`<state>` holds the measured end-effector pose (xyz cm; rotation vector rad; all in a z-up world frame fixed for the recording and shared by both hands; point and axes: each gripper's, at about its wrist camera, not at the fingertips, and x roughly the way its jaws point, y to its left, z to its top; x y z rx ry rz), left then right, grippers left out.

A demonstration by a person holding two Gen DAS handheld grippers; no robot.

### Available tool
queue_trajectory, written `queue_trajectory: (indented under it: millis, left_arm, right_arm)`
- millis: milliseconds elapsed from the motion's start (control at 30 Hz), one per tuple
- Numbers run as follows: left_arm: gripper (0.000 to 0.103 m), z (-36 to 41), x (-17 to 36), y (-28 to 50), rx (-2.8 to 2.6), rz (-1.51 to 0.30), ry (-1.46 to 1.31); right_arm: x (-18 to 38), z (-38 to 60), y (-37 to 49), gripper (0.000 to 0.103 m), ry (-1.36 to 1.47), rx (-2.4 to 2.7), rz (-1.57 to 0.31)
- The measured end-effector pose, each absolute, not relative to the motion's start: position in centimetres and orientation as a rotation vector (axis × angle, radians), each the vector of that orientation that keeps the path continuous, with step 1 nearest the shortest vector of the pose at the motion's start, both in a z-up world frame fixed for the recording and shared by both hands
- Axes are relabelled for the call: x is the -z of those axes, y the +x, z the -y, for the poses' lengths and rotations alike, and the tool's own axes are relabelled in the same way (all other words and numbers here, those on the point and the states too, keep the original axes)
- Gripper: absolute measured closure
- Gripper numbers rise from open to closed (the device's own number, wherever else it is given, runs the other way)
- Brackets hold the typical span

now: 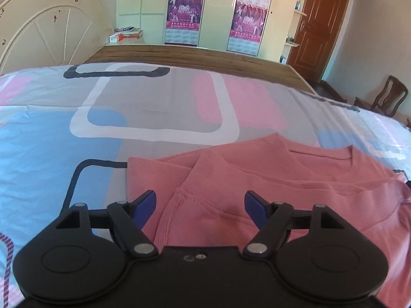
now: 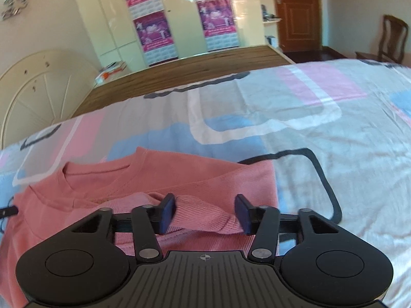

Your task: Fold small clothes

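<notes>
A small pink sweater [image 1: 269, 177] lies on the patterned bedspread [image 1: 154, 107], with both sleeves folded in over the body and the collar at the far side. My left gripper [image 1: 200, 206] is open just above its left part, a folded sleeve cuff between the blue pads. In the right wrist view the sweater [image 2: 128, 179] lies at lower left. My right gripper [image 2: 205, 211] is open, and a raised ribbed fold of the sweater lies between its fingers. I cannot tell whether the pads touch the cloth.
A cream headboard [image 1: 46, 33] stands at the left. A bare wooden bed board [image 1: 205, 54] lies past the bedspread, with wardrobes [image 2: 179, 12] and a brown door [image 1: 318, 18] behind. A wooden chair [image 2: 390, 38] stands at the right.
</notes>
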<state>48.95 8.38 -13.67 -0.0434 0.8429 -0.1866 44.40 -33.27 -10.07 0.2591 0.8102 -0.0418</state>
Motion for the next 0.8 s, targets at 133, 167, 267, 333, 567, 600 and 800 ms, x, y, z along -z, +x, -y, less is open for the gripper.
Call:
queue_trajectory:
  millis: [133,167,267,333,567,600,800]
  left_arm:
    - [0.039,-8.3,14.9,49.8,0.205,-0.869,-0.023]
    - [0.042,-8.3,15.0,49.9,0.212,-0.874,-0.025]
    - [0.044,-8.2,15.4,49.9,0.220,-0.871,-0.017]
    - [0.045,-8.0,15.4,49.9,0.222,-0.873,-0.015]
    - [0.046,-7.6,15.3,50.1,0.222,-0.880,-0.005]
    - [0.046,-7.6,15.3,50.1,0.222,-0.879,-0.001]
    - [0.050,-7.2,15.2,50.0,0.224,-0.871,0.019]
  right_arm:
    - [10.5,33.5,44.8,0.042,0.243,0.020,-0.804]
    - [10.7,33.7,45.0,0.042,0.246,0.012,-0.810]
    - [11.0,33.8,45.3,0.042,0.257,-0.024,-0.818]
    - [10.7,34.0,45.0,0.042,0.285,-0.061,-0.781]
    - [11.6,33.8,45.9,0.030,0.269,-0.118,-0.805]
    - [11.7,33.8,46.1,0.030,0.267,-0.118,-0.811]
    - [12.4,32.9,46.9,0.077,0.150,-0.117,-0.854]
